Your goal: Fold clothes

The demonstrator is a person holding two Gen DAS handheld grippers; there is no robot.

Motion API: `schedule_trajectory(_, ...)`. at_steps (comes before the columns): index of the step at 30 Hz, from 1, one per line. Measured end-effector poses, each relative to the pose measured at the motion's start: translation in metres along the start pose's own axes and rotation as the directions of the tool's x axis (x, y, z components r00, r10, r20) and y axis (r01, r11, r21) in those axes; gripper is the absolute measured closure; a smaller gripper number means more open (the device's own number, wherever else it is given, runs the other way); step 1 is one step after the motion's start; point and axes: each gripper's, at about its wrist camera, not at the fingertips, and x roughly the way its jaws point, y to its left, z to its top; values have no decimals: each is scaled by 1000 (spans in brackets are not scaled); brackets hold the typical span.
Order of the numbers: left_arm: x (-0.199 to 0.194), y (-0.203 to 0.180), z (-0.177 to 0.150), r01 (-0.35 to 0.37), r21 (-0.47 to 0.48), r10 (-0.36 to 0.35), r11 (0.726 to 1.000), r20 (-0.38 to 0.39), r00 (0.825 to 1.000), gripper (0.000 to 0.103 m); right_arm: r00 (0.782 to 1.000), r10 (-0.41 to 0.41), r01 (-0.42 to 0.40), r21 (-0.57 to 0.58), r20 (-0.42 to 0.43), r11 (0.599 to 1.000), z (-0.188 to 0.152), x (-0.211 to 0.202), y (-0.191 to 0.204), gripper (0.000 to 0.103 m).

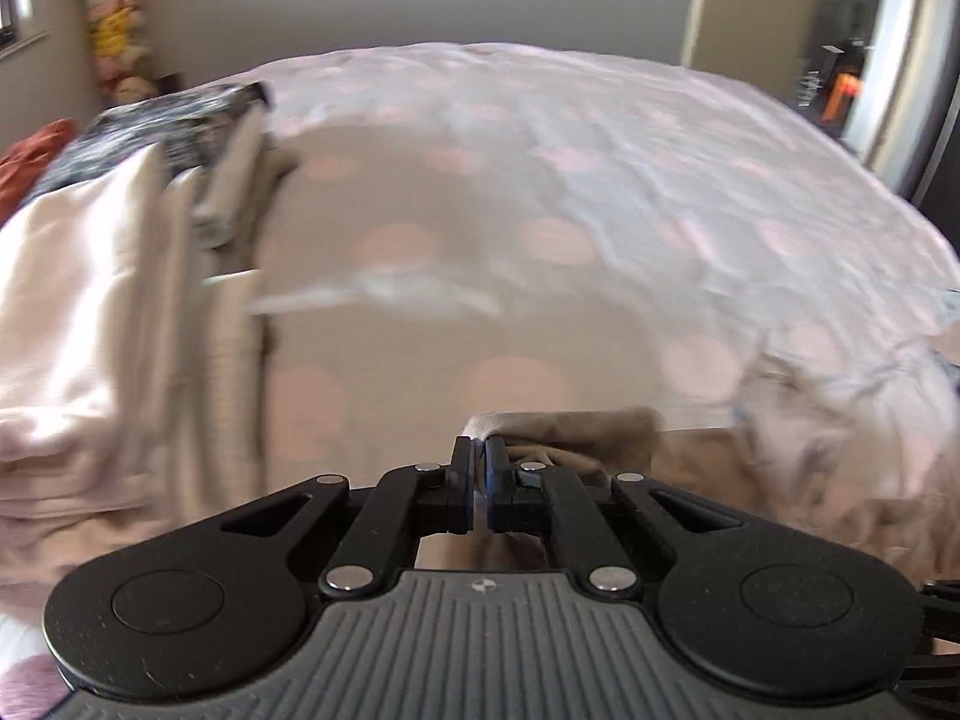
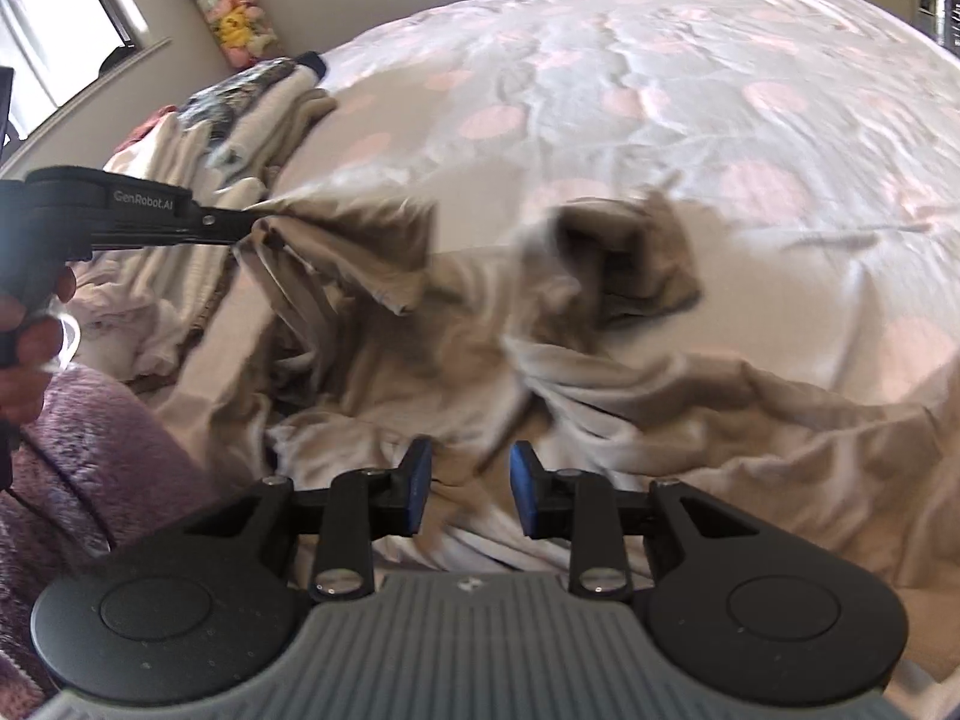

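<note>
A crumpled beige garment (image 2: 480,324) lies spread on the bed. My left gripper (image 1: 480,450) is shut on an edge of this garment (image 1: 570,426) and lifts it; it also shows in the right wrist view (image 2: 240,225), at the garment's upper left corner. My right gripper (image 2: 470,480) is open and empty, just above the garment's near edge, with cloth between and below its fingers.
The bed cover (image 2: 690,90) is grey-white with pink dots. A pile of folded clothes (image 1: 90,276) lies at the left, topped further back by a dark patterned item (image 1: 168,126). A purple fuzzy sleeve (image 2: 90,450) is at the left. A doorway (image 1: 840,48) is at the far right.
</note>
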Motion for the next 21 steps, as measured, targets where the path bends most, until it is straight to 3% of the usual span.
schedule_trajectory(3,-4,13,-3,-3,-28,2,1000,-8,1000,99,999,41,-41,21,-17,999,4,11,6,71)
schedule_trajectory(5,-9,14,-6,9,-22,-9,1000,-6,1000,84,998,46,-45,28,-37,999,6,20,9,72)
schedule_trajectory(6,-12,12,-8,16,-13,-16,1000,-3,1000,83,998,46,-45,32,-47,998,7,25,10,73)
schedule_trajectory(8,-17,9,-11,37,6,-37,999,-3,999,82,996,53,-50,44,-68,998,7,33,11,81)
schedule_trajectory(10,-19,4,-14,74,21,-74,997,-6,997,81,994,71,-65,62,-87,996,6,37,11,100)
schedule_trajectory(18,-27,-25,-24,246,132,-240,960,-62,969,80,995,91,-90,38,-35,995,-6,-18,12,100)
schedule_trajectory(21,-28,-41,-30,299,192,-283,935,-105,953,74,994,99,-99,16,-42,995,-15,-37,14,100)
